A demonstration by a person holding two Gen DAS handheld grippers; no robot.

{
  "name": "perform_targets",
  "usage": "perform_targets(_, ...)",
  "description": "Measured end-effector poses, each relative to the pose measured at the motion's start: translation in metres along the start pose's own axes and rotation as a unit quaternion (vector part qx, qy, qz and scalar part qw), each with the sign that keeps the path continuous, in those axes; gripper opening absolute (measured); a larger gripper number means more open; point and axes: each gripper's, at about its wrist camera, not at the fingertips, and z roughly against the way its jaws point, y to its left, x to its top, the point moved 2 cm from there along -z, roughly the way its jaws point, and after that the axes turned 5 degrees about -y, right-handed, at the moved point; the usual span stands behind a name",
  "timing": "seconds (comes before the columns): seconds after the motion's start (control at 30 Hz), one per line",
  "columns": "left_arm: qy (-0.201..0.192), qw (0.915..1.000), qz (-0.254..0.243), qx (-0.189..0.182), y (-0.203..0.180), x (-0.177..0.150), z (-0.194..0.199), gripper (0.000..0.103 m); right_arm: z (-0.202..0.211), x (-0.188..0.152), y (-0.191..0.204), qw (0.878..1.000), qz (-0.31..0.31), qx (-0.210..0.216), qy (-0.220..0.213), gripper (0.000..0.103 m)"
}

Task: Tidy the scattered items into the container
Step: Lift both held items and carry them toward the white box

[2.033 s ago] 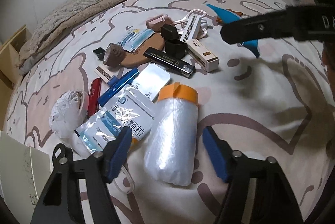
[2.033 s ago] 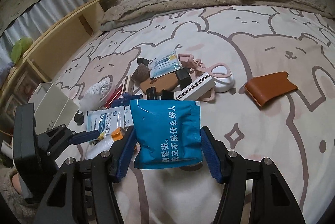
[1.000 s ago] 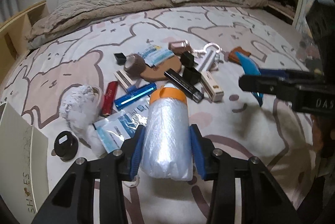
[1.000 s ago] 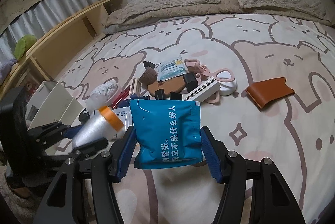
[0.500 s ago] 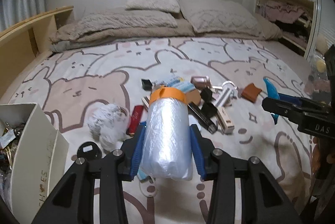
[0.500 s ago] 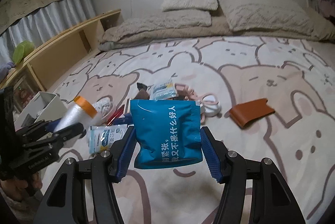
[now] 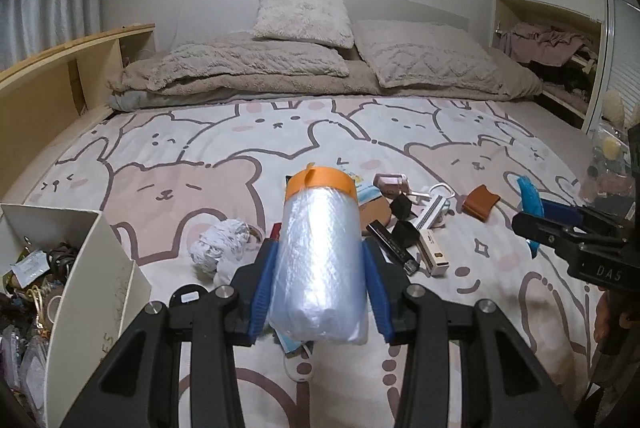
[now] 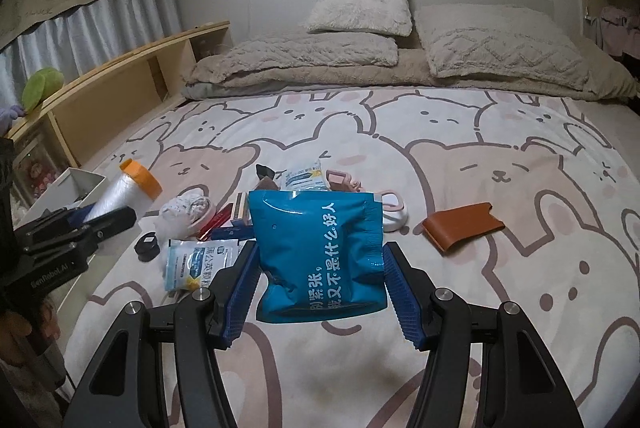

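Within two seconds we have lifted the roll [image 7: 318, 260] off the bed, left gripper [image 7: 318, 294] clamped on it, right gripper [image 8: 320, 282] holding the pouch [image 8: 318, 254], so both can go to the box [image 7: 86, 268] at lower left.

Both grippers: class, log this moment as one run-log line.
left gripper: shut on plastic film roll | right gripper: shut on blue pouch | white box: left, open | clutter on bed
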Motion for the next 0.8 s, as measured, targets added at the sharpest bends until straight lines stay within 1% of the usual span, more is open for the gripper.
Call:
perform_targets(0.4, -0.023, 0.9997, 0.001, -0.001, 0.007, 0.007, 0.017, 0.042, 0.008, 0.001, 0.004, 1.0, 0.006, -0.003, -0.006, 0.062)
perform_targets(0.5, -0.03, 0.9995, 0.003, 0.007, 0.011, 0.01, 0.023, 0.042, 0.011, 0.003, 0.006, 1.0, 0.004, 0.0, -0.015, 0.062)
perform_targets(0.67, -0.038, 0.9987, -0.001, 0.033, 0.019, 0.014, 0.03, 0.042, 0.02, 0.011, 0.007, 0.999, -0.006, 0.009, -0.038, 0.062)
perform_targets(0.8, -0.048, 0.9978, 0.002, 0.045, 0.026, 0.018, 0.039, 0.042, 0.027, 0.018, 0.01, 0.998, -0.01, 0.013, -0.052, 0.062)
